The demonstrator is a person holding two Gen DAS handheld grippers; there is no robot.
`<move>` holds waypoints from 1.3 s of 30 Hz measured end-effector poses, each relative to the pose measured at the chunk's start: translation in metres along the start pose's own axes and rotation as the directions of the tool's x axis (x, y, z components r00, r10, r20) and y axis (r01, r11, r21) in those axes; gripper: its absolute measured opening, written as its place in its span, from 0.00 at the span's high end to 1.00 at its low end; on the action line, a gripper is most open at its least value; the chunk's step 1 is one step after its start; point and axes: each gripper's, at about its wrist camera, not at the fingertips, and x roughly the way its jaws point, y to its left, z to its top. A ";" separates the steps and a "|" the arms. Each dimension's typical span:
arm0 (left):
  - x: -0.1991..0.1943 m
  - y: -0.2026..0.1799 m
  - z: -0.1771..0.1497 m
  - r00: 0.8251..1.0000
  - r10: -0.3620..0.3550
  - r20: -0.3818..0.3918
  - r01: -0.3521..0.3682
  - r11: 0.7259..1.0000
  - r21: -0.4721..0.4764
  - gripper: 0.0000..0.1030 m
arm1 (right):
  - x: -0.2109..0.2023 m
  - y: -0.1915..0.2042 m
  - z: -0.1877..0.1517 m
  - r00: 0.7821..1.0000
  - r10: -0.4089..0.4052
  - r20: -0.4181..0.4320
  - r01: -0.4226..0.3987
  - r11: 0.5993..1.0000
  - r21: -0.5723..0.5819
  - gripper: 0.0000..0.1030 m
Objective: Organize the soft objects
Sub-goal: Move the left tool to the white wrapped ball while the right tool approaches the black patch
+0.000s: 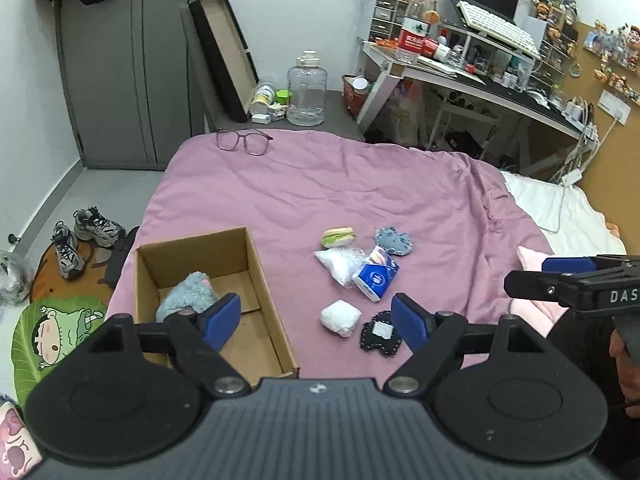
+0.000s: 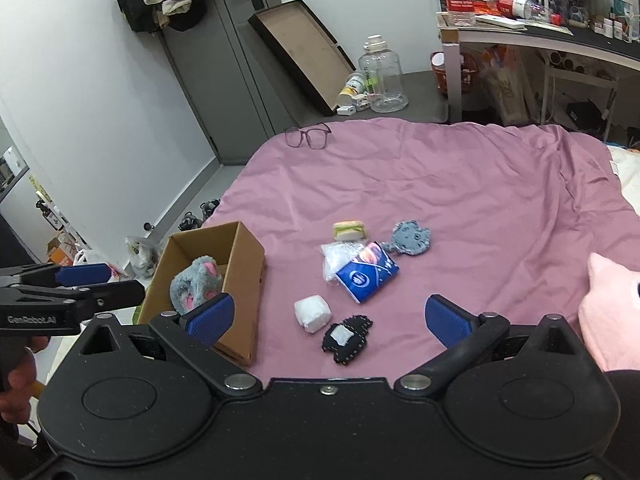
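Observation:
An open cardboard box [image 1: 264, 280] [image 2: 244, 264] sits on the pink bedspread with a grey plush mouse [image 1: 186, 292] [image 2: 196, 282] inside. To its right lie a white soft block [image 1: 340, 317] [image 2: 313, 313], a black felt patch [image 1: 380, 333] [image 2: 346, 338], a blue tissue pack [image 1: 376, 274] [image 2: 367, 273], a clear plastic bag [image 1: 338, 262] [image 2: 334, 256], a sandwich toy [image 1: 339, 237] [image 2: 351, 230] and a grey felt patch [image 1: 394, 241] [image 2: 412, 237]. My left gripper [image 1: 318, 322] is open and empty above the box's right wall. My right gripper [image 2: 330, 318] is open and empty above the white block and black patch.
Purple glasses [image 1: 244, 141] [image 2: 307, 135] lie at the bed's far edge. A pink plush pillow [image 2: 612, 312] is at the right. A big clear bottle [image 1: 307, 90] and a tilted tray [image 1: 224, 54] stand beyond the bed. Shoes [image 1: 80, 240] are on the floor at left.

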 end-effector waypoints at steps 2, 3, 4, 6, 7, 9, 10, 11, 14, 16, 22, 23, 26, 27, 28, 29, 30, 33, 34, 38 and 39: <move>-0.002 -0.005 0.000 1.000 -0.002 -0.002 0.002 1.000 0.008 0.21 | -0.003 -0.004 -0.002 1.000 0.003 -0.002 -0.003 1.000 0.005 0.00; -0.003 -0.008 0.000 1.000 -0.001 -0.003 0.001 1.000 0.011 0.21 | -0.005 -0.006 -0.003 1.000 0.004 -0.002 -0.004 1.000 0.006 0.00; -0.004 -0.010 0.001 1.000 -0.001 -0.008 0.001 1.000 0.012 0.21 | -0.006 -0.008 -0.004 1.000 0.004 -0.004 -0.004 1.000 0.008 0.00; -0.003 -0.013 0.000 1.000 0.000 -0.023 0.000 1.000 0.010 0.21 | -0.008 -0.012 -0.005 1.000 0.007 -0.012 -0.007 1.000 0.009 0.00; -0.002 -0.016 0.000 0.999 0.003 -0.033 -0.002 1.000 0.013 0.21 | -0.009 -0.013 -0.006 1.000 0.009 -0.017 -0.009 1.000 0.009 0.00; -0.001 -0.020 -0.001 0.999 0.017 -0.043 -0.016 1.000 0.026 0.21 | -0.009 -0.017 -0.006 1.000 0.015 -0.025 -0.014 1.000 0.009 0.00; -0.001 -0.021 -0.003 0.999 0.022 -0.049 -0.021 0.999 0.029 0.21 | -0.009 -0.018 -0.007 0.999 0.017 -0.028 -0.017 1.000 0.010 0.00; 0.000 -0.022 -0.004 0.998 0.025 -0.057 -0.024 0.999 0.026 0.21 | -0.009 -0.020 -0.007 0.999 0.019 -0.033 -0.019 1.000 0.011 0.00; 0.002 -0.022 -0.005 0.996 0.023 -0.082 -0.022 1.000 0.010 0.21 | -0.008 -0.025 -0.008 0.999 0.023 -0.048 -0.022 1.000 0.018 0.00; 0.004 -0.022 -0.006 0.995 0.022 -0.100 -0.022 1.000 0.001 0.21 | -0.007 -0.029 -0.010 0.998 0.026 -0.057 -0.025 0.999 0.020 0.00; 0.016 -0.023 -0.012 0.989 0.030 -0.147 -0.034 0.999 -0.025 0.21 | 0.002 -0.036 -0.013 0.995 0.035 -0.092 -0.033 0.999 0.023 0.00; 0.018 -0.023 -0.013 0.988 0.030 -0.153 -0.035 0.999 -0.028 0.21 | 0.003 -0.037 -0.013 0.995 0.037 -0.097 -0.035 0.999 0.024 0.00; 0.026 -0.023 -0.015 0.985 0.026 -0.171 -0.032 0.999 -0.033 0.21 | 0.010 -0.040 -0.014 0.992 0.047 -0.119 -0.044 0.999 0.028 0.00; 0.029 -0.024 -0.015 0.984 0.023 -0.177 -0.029 0.999 -0.033 0.21 | 0.012 -0.040 -0.014 0.991 0.052 -0.125 -0.049 0.998 0.028 0.00; 0.031 -0.024 -0.015 0.983 0.018 -0.181 -0.025 0.999 -0.033 0.21 | 0.015 -0.041 -0.014 0.990 0.054 -0.131 -0.050 0.998 0.029 0.00; 0.033 -0.025 -0.015 0.983 0.012 -0.185 -0.019 0.999 -0.034 0.21 | 0.017 -0.042 -0.015 0.989 0.053 -0.136 -0.050 0.998 0.028 0.00; 0.036 -0.025 -0.015 0.982 0.006 -0.187 -0.013 0.999 -0.035 0.21 | 0.019 -0.042 -0.015 0.989 0.050 -0.141 -0.047 0.999 0.026 0.00; 0.046 -0.025 -0.014 0.980 -0.007 -0.198 0.000 0.999 -0.037 0.21 | 0.028 -0.044 -0.014 0.987 0.041 -0.155 -0.037 0.999 0.028 0.00; 0.049 -0.025 -0.013 0.980 -0.010 -0.201 0.003 0.999 -0.038 0.21 | 0.031 -0.045 -0.014 0.986 0.039 -0.161 -0.035 0.999 0.028 0.00; 0.062 -0.024 -0.011 0.977 -0.026 -0.210 0.016 0.999 -0.046 0.21 | 0.042 -0.047 -0.012 0.984 0.034 -0.177 -0.030 0.999 0.022 0.00; 0.066 -0.023 -0.011 0.977 -0.030 -0.212 0.020 0.999 -0.047 0.21 | 0.045 -0.048 -0.012 0.983 0.033 -0.180 -0.029 0.999 0.024 0.00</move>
